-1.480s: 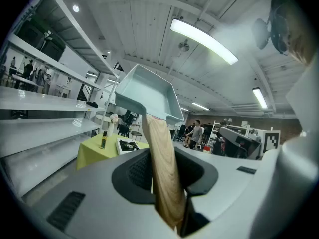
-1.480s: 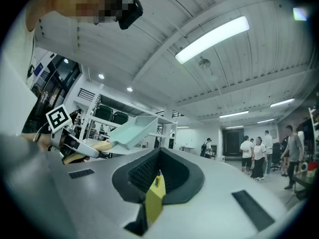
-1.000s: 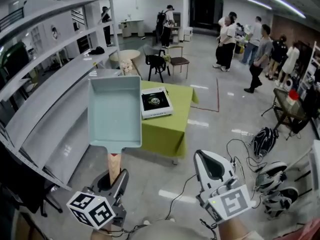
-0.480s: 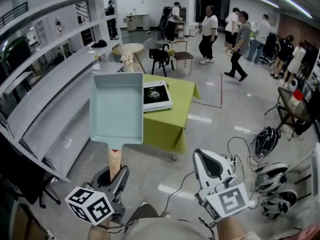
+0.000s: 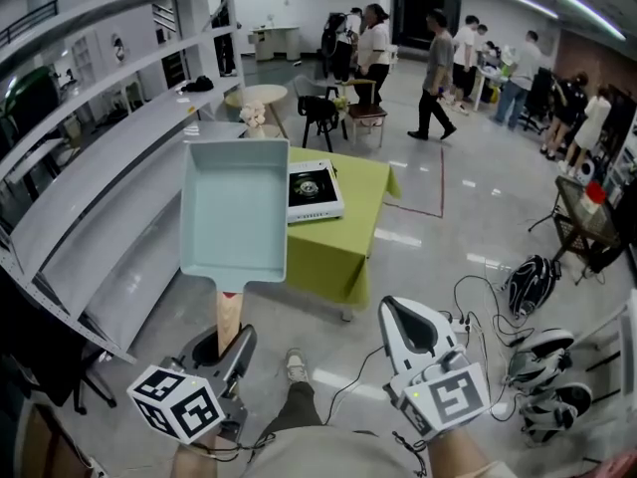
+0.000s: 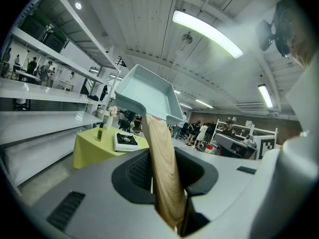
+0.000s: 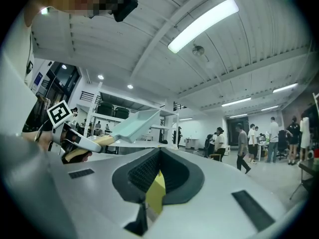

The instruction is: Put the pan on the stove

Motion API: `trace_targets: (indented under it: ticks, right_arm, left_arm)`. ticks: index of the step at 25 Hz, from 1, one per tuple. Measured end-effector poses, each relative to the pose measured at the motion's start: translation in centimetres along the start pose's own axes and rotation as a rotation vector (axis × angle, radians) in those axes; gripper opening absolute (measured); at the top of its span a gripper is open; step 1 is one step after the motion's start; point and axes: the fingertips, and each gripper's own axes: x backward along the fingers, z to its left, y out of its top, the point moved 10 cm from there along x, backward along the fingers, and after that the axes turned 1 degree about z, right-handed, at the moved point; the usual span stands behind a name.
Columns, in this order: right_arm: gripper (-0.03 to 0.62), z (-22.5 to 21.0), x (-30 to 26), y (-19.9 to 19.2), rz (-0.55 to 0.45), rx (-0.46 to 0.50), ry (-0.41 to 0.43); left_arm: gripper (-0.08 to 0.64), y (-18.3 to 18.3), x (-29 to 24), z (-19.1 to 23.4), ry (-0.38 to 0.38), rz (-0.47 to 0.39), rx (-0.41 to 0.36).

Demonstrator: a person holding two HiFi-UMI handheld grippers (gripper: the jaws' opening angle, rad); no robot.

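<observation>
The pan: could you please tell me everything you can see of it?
The pan is a shallow rectangular tray, pale blue-green, apparently coated metal, empty, with raised walls and a light wooden handle joined by a reddish collar. It is held up in the air, handle down, its inside facing the head camera. Only the left gripper touches it, jaws shut on the handle. It is not yet on the stove, which sits on the green table beyond.

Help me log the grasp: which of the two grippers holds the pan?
The left gripper: its jaws are shut on the wooden handle of the pale blue pan, raised above it. The right gripper, beside it, holds nothing.
</observation>
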Motion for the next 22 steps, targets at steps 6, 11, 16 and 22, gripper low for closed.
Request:
trace_targets:
  ticks: [6,11,16,22]
  right_arm:
    - [0.006,-1.5,-3.2,-0.8,0.021,0.015,-0.006]
    - [0.006,-3.1,-6.8,-1.2,0.047,0.013,-0.009]
    - [0.006,-4.2,-12.1,-1.7,0.101,0.013,-0.024]
    - [0.006,-6.7,-19.1,-2.1,0.141,0.006,-0.019]
  left_arm:
    - [0.112,0.9,-3.0,2.4,-0.013,0.002,0.007]
    - [0.112,1.8,-6.3,4.8,-0.025,0.023,0.016]
    - [0.112,3.0,-10.2,8.4,-0.039,0.055,0.041]
    - [0.112,5.3,-16.4,13.1,-0.066,0.114,0.082]
